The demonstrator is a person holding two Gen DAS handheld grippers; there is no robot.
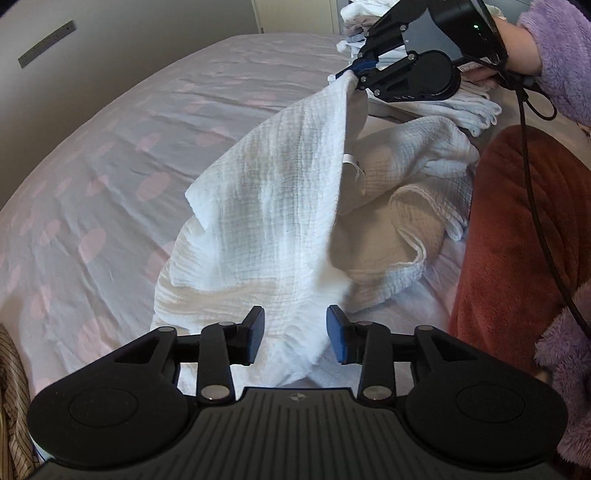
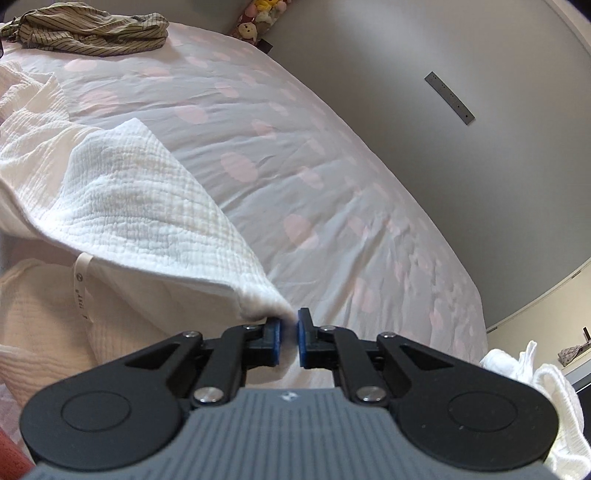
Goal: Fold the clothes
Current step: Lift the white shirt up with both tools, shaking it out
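Here the right tongs (image 2: 289, 334) pinch one corner of the white muslin cloth (image 1: 280, 192), lifting it off the bed (image 1: 110, 155); the rest lies crumpled below. The left tongs (image 1: 295, 334) stand half-wide, nothing gripped, a lower cloth edge between the pads. Step in hand: spreading the cloth for folding. Next likely needs the left to catch a second corner. Spotted sheet; folded stack (image 1: 476, 110) beyond; striped garment (image 2: 88, 31) far off; grey wall.

Both wrist views look down, perhaps steeply, sharing the bed (image 1: 110, 155).
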